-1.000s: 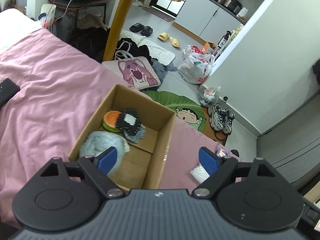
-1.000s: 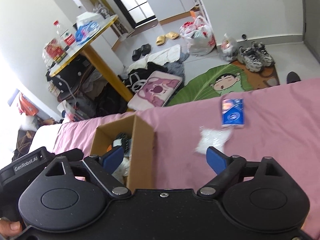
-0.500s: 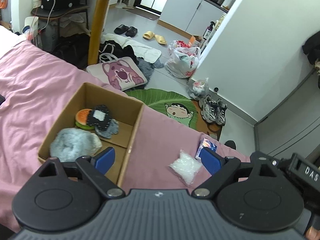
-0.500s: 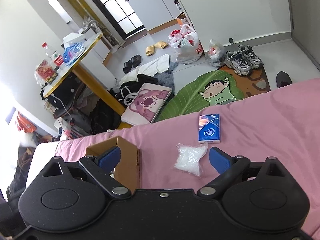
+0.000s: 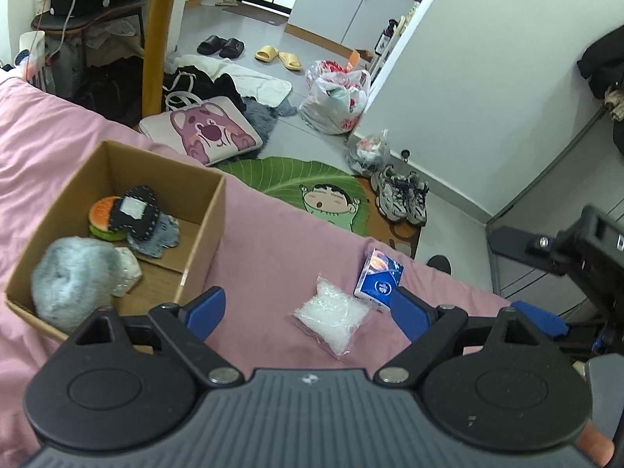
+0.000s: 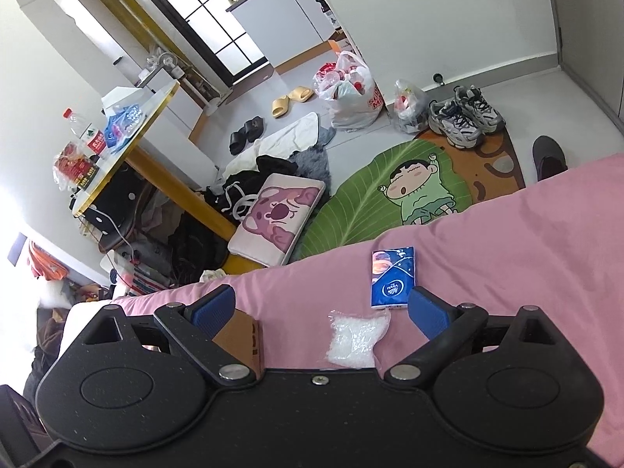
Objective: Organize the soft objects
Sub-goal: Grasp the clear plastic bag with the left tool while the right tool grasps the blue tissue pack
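Both the left gripper (image 5: 308, 308) and right gripper (image 6: 321, 306), fingers spread and empty, hover above the clear crinkly plastic pouch (image 5: 330, 314) near the pink bedspread's (image 5: 269, 234) foot edge, beside the open brown cardboard box (image 5: 202, 234); pinching its bulging middle, not the slippery film edge, looks safest.

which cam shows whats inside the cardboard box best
The left wrist view: the cardboard box sits open, showing a grey fluffy ball, a burger toy and dark fabric pieces. The right wrist view catches only an outer corner behind the gripper.
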Motion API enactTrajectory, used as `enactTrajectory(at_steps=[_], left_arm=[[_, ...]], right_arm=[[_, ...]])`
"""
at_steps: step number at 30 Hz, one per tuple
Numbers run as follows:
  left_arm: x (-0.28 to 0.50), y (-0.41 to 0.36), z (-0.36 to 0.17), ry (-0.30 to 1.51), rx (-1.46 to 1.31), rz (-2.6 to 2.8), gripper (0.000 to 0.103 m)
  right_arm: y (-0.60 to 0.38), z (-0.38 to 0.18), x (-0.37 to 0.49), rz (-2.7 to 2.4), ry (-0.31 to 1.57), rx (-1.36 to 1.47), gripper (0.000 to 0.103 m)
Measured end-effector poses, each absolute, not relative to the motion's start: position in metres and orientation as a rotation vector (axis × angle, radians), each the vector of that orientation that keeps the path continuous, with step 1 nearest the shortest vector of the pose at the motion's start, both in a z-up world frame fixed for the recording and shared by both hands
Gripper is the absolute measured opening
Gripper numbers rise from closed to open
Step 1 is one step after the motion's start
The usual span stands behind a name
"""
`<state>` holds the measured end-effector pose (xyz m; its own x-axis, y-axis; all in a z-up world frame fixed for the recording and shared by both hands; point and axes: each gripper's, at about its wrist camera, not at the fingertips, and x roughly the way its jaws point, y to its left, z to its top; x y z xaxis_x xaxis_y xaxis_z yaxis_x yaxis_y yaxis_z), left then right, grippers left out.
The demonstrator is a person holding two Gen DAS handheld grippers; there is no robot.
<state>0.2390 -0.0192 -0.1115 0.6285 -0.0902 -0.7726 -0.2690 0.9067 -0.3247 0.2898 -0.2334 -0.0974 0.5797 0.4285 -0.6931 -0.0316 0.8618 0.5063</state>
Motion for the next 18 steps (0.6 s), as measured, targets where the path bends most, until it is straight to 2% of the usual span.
enactTrajectory(at_steps=[5,18], left_arm=[[0.252,-0.023,-0.135,0.933,-0.457,0.087,0.087],[0.298,-0.035,-0.202,1.035,-0.513,0.095,0.071]], right_arm=[[-0.238,-0.123,0.299,0.283,0.953,0.491,0.094],[-0.24,-0.171,0.326,0.291,1.03,0.502,0.085]])
